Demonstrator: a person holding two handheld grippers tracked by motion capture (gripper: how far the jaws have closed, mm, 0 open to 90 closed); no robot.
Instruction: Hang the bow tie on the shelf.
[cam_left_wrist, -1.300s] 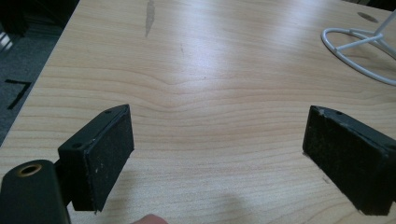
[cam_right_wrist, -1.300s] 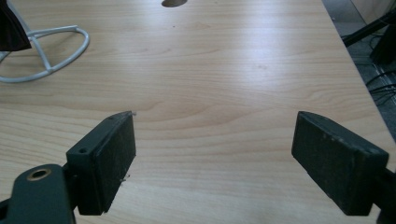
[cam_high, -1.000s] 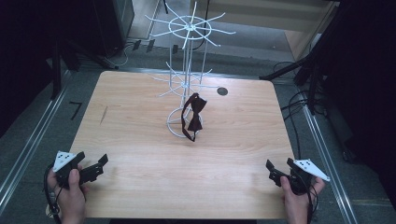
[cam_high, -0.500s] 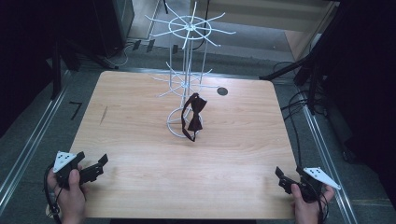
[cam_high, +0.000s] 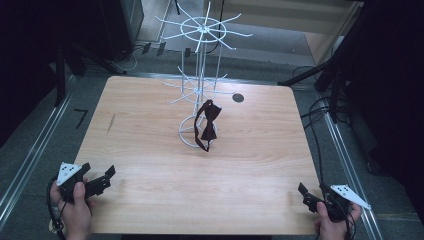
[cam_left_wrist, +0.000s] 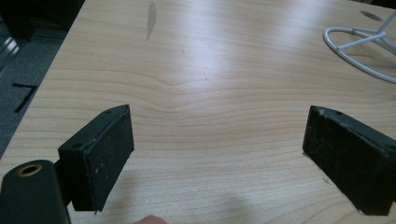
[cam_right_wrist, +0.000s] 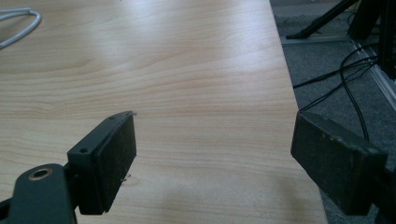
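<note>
- My left gripper (cam_high: 100, 180) sat at the near left corner of the wooden tabletop (cam_high: 150, 150), gripped in my left hand (cam_high: 75, 210), its jaws spread wide with nothing between them.
- In the left gripper view, the same gripper (cam_left_wrist: 217, 154) showed bare wood grain between its two black pads (cam_left_wrist: 109, 154), just above the board.
- My right gripper (cam_high: 312, 196) was at the near right corner, held in my right hand (cam_high: 332, 222), jaws likewise wide apart and empty.
- In the right gripper view, that gripper (cam_right_wrist: 215, 158) straddled the right edge of the tabletop (cam_right_wrist: 163, 70), one pad over wood and the other over the grey floor (cam_right_wrist: 327, 93), where black cables (cam_right_wrist: 345, 74) lay.
- A white wire display stand (cam_high: 200, 90) stood at the middle of the tabletop toward the far side, well apart from both grippers.
- A dark bow tie (cam_high: 207, 125) hung from one of the stand's lower arms, drooping over the ring-shaped base (cam_high: 186, 137).
- A small dark round spot (cam_high: 238, 98) marked the tabletop just right of the stand.
- Part of the white base ring (cam_left_wrist: 359, 51) showed at the upper right of the left gripper view.
</note>
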